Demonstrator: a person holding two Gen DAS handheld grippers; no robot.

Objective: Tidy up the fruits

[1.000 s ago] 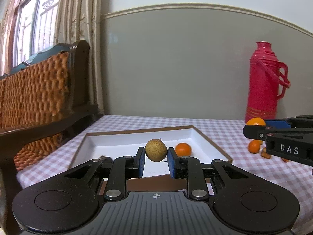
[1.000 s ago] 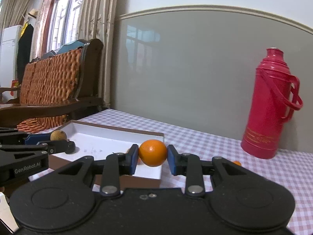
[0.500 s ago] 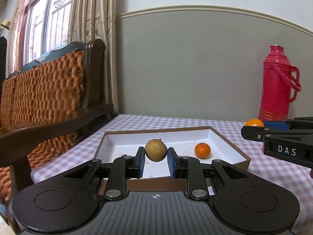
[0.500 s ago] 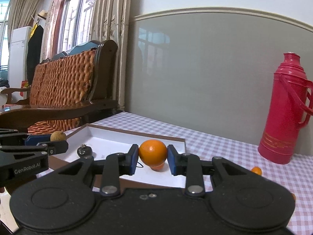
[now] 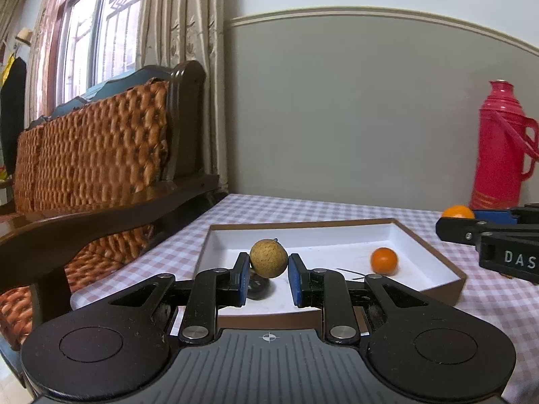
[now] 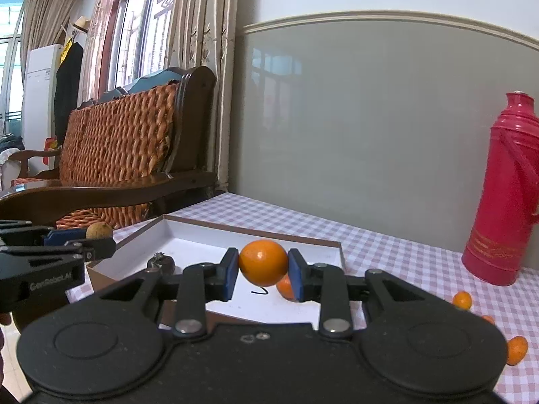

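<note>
The left gripper [image 5: 268, 271] is clenched on a tan, rough-skinned round fruit [image 5: 268, 258], which is pinched between the two blue pads at their tips. The fruit is held clear above the floor of a shallow white tray [image 5: 427, 242] with a brown outer wall. Directly below and behind the left fingertips, a dark, wrinkled fruit [image 5: 256, 288] is seen lying on the tray floor. To the right of the fingers, a small orange [image 5: 383, 261] rests on the tray floor, near the right wall.

The right gripper [image 6: 263, 269] is clenched on a larger orange [image 6: 263, 262], gripped at its sides by the blue pads. This orange is held above the near part of the same tray [image 6: 331, 244]. Just below and to the right of it, partly hidden by the right finger, the small orange [image 6: 285, 287] is seen on the tray floor. To the left of the fingers, the dark fruit [image 6: 161, 262] lies in the tray's left part.

Further right of the right fingers, three small orange fruits [image 6: 462, 300] lie loose on the checked tablecloth [image 6: 397, 252], outside the tray. A red thermos [image 6: 510, 202] stands upright beyond them, near the wall. A wooden bench with a woven cushion [image 5: 94, 155] stands beyond the table's left edge.
</note>
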